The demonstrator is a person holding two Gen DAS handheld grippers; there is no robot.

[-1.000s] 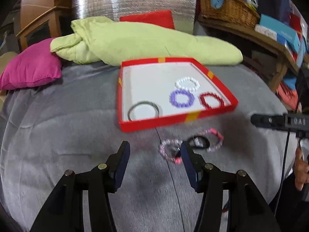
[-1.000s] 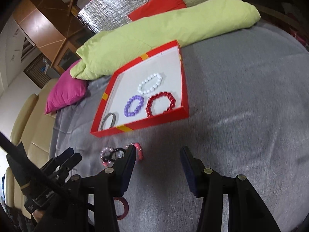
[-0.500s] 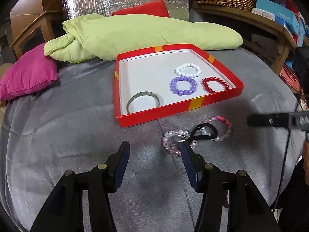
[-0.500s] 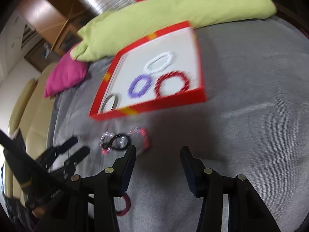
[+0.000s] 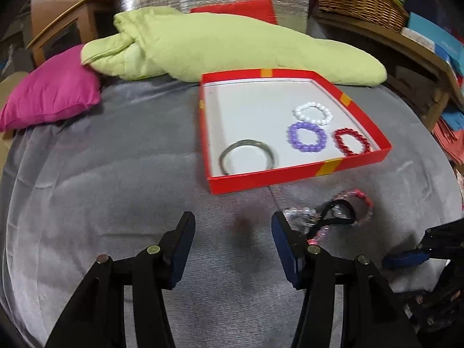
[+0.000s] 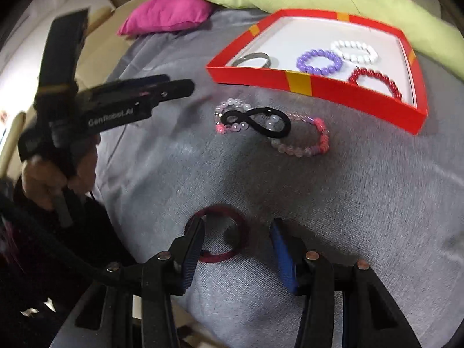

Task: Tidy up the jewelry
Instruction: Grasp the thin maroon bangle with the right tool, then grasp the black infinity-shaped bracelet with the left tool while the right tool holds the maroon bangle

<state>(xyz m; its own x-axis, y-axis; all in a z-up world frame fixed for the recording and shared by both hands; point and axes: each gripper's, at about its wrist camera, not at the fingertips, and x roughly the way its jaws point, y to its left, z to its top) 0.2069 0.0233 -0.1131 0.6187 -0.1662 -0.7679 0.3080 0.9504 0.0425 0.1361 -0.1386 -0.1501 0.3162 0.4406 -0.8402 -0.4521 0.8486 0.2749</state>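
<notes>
A red tray (image 5: 261, 181) with a white floor holds a metal bangle (image 5: 246, 156) and purple (image 5: 307, 137), white (image 5: 313, 113) and red (image 5: 351, 145) bead bracelets. In front of it, on the grey cloth, a black hair tie (image 6: 250, 119) lies across two pink bead bracelets (image 6: 322, 136). A dark red bangle (image 6: 223, 208) lies flat nearer me. My right gripper (image 6: 236, 229) hangs over it, jaws closing, with the bangle's right side between them and no pad pressing on it. My left gripper (image 5: 233, 226) stands open and empty, left of the pink bracelets (image 5: 356, 197).
A lime green quilt (image 5: 232, 49) and a magenta cushion (image 5: 55, 95) lie behind the tray. A wooden shelf with a wicker basket (image 5: 359, 3) stands at the back right. A hand (image 6: 58, 171) holds the left gripper's handle at the cloth's left edge.
My right gripper has rolled and swung toward the near left, coming over the dark red bangle with narrower jaws. The left gripper has crept slightly and stays open.
</notes>
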